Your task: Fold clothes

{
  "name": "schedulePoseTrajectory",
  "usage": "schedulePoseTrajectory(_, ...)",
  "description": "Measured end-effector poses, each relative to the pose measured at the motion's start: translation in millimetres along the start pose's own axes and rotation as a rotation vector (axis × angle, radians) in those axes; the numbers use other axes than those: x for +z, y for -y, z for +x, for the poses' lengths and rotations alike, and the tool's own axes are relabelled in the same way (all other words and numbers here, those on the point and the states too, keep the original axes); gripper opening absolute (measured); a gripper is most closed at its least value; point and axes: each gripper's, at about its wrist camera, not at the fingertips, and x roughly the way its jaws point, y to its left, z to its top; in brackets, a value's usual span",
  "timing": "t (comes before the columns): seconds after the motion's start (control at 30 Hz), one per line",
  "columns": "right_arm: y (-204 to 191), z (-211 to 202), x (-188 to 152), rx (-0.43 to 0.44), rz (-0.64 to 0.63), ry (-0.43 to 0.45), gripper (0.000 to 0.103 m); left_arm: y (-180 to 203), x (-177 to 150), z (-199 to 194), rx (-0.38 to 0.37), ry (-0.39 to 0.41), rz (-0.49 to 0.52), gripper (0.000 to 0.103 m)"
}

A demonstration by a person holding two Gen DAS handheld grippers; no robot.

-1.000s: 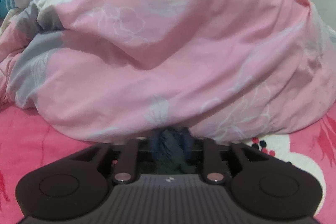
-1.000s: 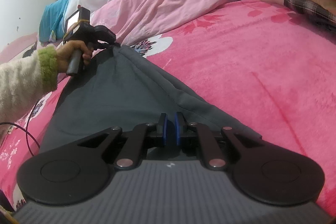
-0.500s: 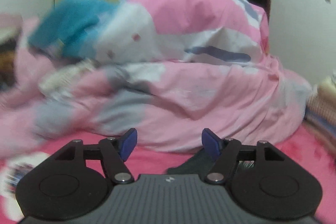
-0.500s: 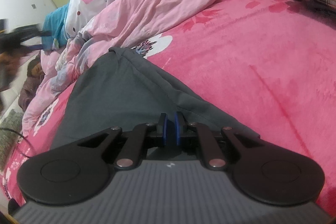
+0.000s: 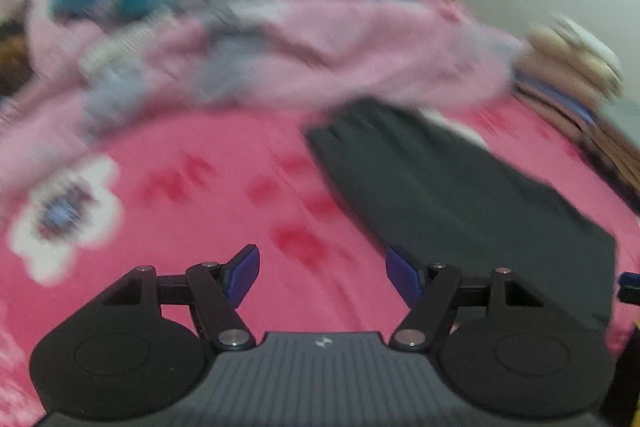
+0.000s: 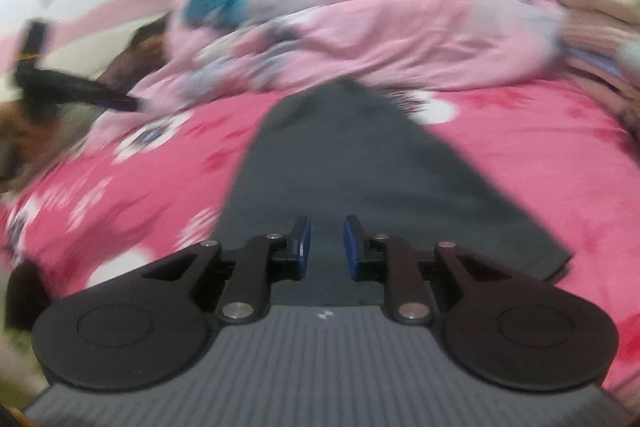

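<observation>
Step in hand, by my reading: both grips let go after a fold, hands pulling back to reset for the next one. To do it well, lift clear without dragging cloth, then re-grip at the two corners of one short end so the next fold lands square. Left gripper, lower centre of its view: jaws have just been opening and stand wide, nothing between them, only pink floral bedspread beneath. Dark grey garment lies right of centre there, a long flat band running from mid-frame to lower right, edges fairly straight; too blurred to tell what kind. Right gripper: jaws have just been opening, narrow gap, garment under them but pads not pressing it. Rumpled pink duvet behind; folded stack upper right.
</observation>
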Motion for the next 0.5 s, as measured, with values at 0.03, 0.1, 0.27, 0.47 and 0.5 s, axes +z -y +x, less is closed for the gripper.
schedulePoseTrajectory(0.03,-15.7,-4.1,-6.6,0.011,-0.057,-0.017,0.021,6.6,-12.3,7.7,-0.023,-0.011,-0.003,0.071)
schedulePoseTrajectory(0.1,-47.2,-12.3,-19.8,0.033,-0.171,-0.052,0.024,16.6,-31.2,21.9,-0.056,-0.034,-0.014,0.071)
schedulePoseTrajectory(0.27,-105.0,-12.3,-48.5,-0.001,-0.494,-0.135,0.025,24.6,-48.0,48.2,-0.070,-0.080,-0.044,0.071)
schedulePoseTrajectory(0.47,-122.4,13.8,-70.1,-0.100,-0.699,-0.165,0.024,7.3,-37.5,63.5,-0.010,-0.048,-0.152,0.071)
schedulePoseTrajectory(0.5,-120.3,17.0,-70.8,-0.112,-0.703,-0.169,0.023,2.1,-32.4,66.6,0.004,-0.032,-0.177,0.071)
